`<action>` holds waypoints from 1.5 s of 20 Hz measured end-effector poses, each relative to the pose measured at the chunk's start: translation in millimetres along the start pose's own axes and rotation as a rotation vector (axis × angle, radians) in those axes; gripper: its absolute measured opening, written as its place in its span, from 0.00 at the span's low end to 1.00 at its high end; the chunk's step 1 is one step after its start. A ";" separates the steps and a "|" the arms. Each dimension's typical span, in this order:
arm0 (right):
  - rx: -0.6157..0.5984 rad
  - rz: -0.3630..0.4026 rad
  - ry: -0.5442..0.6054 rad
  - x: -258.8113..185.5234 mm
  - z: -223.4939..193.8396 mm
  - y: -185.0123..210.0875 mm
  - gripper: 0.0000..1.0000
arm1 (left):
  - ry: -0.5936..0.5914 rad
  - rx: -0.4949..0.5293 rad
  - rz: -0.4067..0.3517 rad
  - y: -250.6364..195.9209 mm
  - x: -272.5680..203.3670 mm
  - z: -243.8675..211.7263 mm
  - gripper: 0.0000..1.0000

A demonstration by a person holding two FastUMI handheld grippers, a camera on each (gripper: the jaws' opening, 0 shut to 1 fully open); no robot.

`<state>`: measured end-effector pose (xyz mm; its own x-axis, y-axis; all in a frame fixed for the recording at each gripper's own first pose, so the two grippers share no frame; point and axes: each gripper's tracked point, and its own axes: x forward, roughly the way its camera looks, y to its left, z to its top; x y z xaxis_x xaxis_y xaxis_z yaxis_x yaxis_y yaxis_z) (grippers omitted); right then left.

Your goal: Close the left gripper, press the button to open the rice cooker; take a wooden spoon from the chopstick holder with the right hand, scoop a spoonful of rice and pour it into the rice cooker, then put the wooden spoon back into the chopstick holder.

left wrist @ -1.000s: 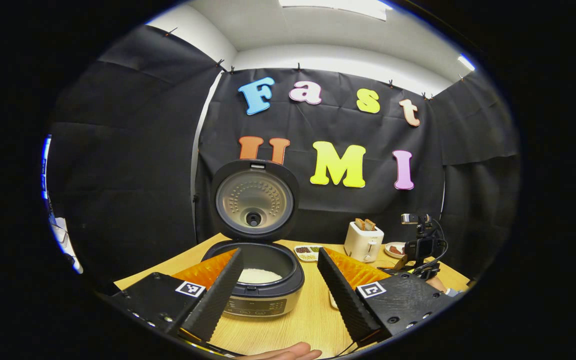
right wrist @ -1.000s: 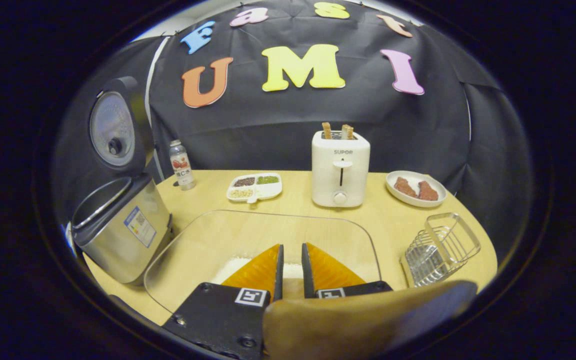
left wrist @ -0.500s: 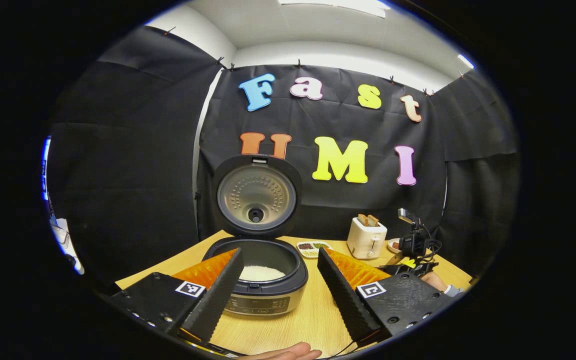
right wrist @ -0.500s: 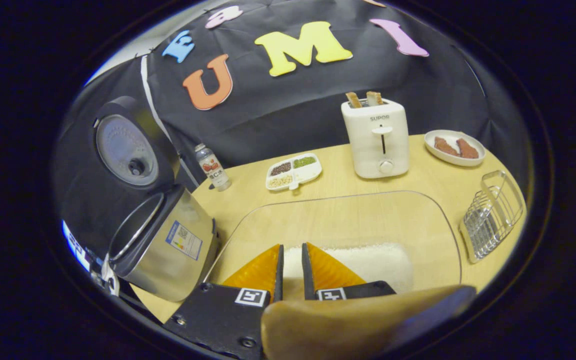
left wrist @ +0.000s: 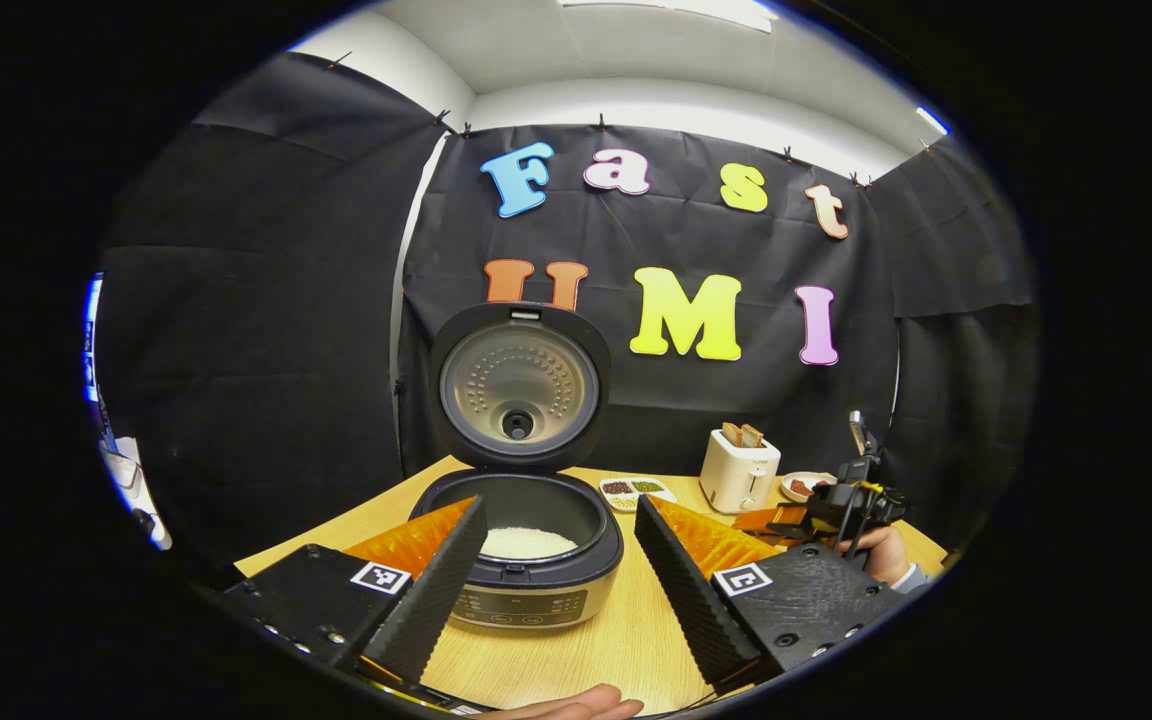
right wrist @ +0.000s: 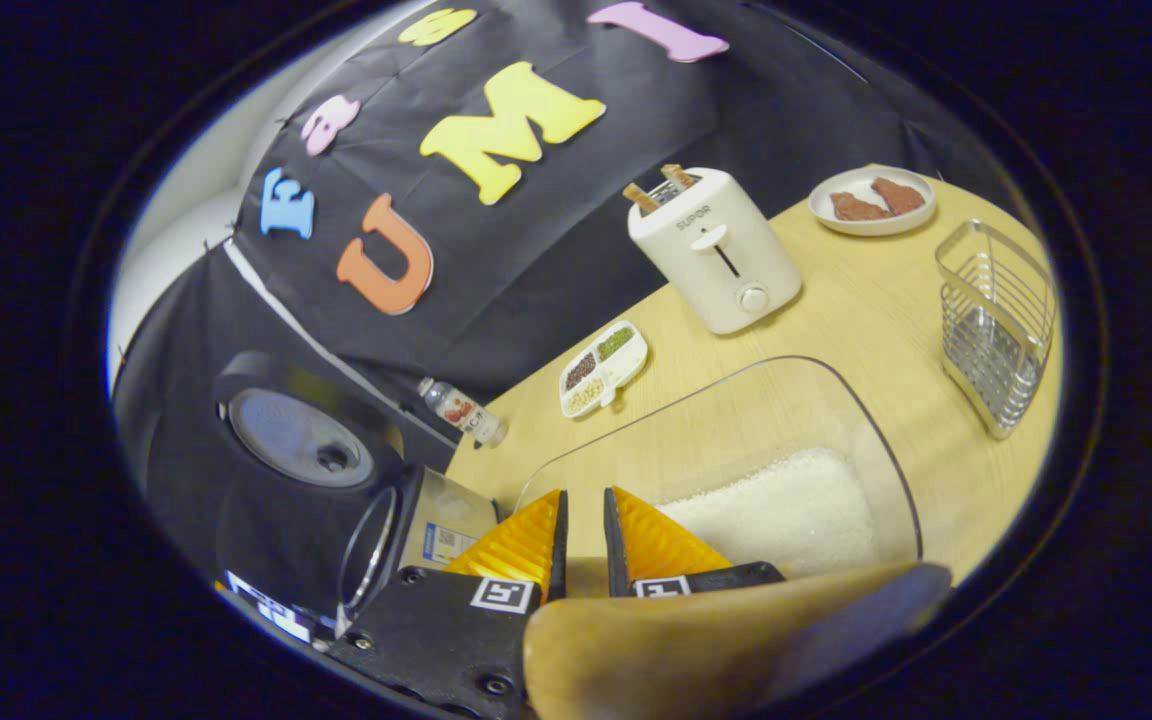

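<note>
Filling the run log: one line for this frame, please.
cooker: lid open, rice inside | right gripper: shut on spoon, over rice tray | left gripper: open, idle | holder: empty

A booth draped in black cloth (left wrist: 266,300) on three sides. Above the cloth, white walls (left wrist: 676,110) meet a pale ceiling with a bright light panel (left wrist: 666,8). A light wooden table (right wrist: 866,300) stands against the cloth.

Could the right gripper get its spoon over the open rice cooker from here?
Probably yes: the rice cooker has its lid standing upright, and bare table lies between it and the right gripper.
</note>
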<state>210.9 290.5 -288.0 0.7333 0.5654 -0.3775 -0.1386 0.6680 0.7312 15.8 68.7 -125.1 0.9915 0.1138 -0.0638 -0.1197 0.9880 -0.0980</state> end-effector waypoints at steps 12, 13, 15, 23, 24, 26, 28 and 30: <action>0.737 0.394 -0.035 -63.4 57.3 26.1 0.18 | -0.017 0.066 -0.004 -8.8 -4.8 12.9 0.95; 0.714 0.394 -0.039 -67.2 58.4 31.8 0.17 | -0.021 0.072 -0.008 -9.2 -7.4 14.7 0.95; 0.671 0.376 -0.048 -71.1 62.3 38.0 0.17 | -0.030 0.077 -0.011 -9.6 -11.1 17.6 0.95; 0.589 0.361 -0.003 -61.6 51.6 89.7 0.17 | -0.030 0.070 -0.007 19.9 -28.9 21.3 0.95; 0.569 0.355 0.006 -58.6 49.3 98.3 0.17 | -0.030 0.071 -0.001 25.5 -32.0 22.1 0.95; 0.533 0.348 0.026 -50.1 44.4 116.1 0.17 | -0.029 0.081 0.007 34.6 -37.7 21.6 0.95; 0.485 0.337 0.049 -40.4 37.0 134.7 0.17 | -0.024 0.100 -0.005 37.8 -43.6 18.8 0.95; 0.438 0.331 0.068 -34.3 28.4 154.1 0.17 | -0.023 0.121 -0.015 40.4 -49.1 17.2 0.95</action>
<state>183.3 360.3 -146.3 0.6512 0.7505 -0.1126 -0.0541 0.1939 0.9795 -36.8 104.9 -108.8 0.9941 0.1003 -0.0405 -0.0995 0.9948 0.0222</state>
